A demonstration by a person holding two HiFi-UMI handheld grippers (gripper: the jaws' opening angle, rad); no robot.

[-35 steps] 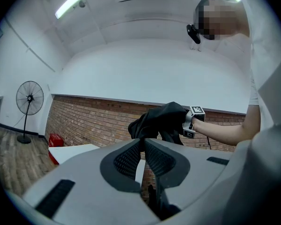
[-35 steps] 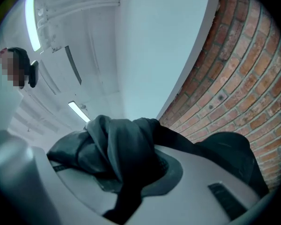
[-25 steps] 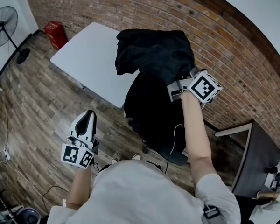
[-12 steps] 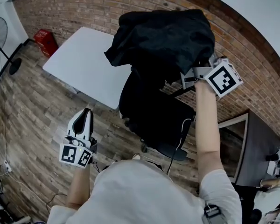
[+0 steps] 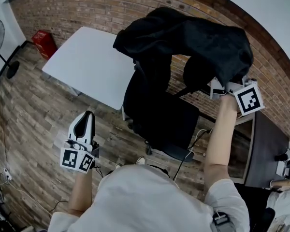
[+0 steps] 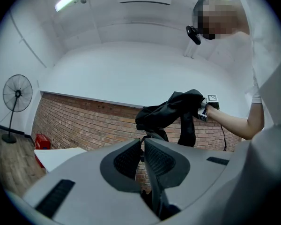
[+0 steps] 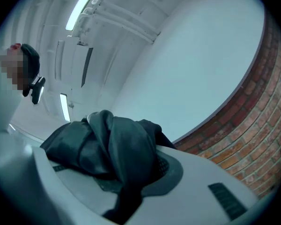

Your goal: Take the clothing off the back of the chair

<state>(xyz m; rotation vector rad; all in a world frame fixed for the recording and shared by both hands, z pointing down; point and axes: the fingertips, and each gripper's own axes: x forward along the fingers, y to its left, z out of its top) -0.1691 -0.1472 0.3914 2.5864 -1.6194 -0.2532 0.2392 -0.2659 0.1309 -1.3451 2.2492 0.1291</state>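
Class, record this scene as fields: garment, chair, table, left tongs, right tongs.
garment: black fabric garment, bunched, held up over the chair; one part hangs down
chair: black swivel office chair, on the wood plank floor beside the table
table: white rectangular table, near the red brick wall
left tongs: shut, empty, held low
right tongs: shut on the black fabric garment, held high

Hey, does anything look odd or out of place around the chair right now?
Nothing spilled or broken. Only the black clothing stands out: bunched in the right gripper, it hangs in the air above the office chair.
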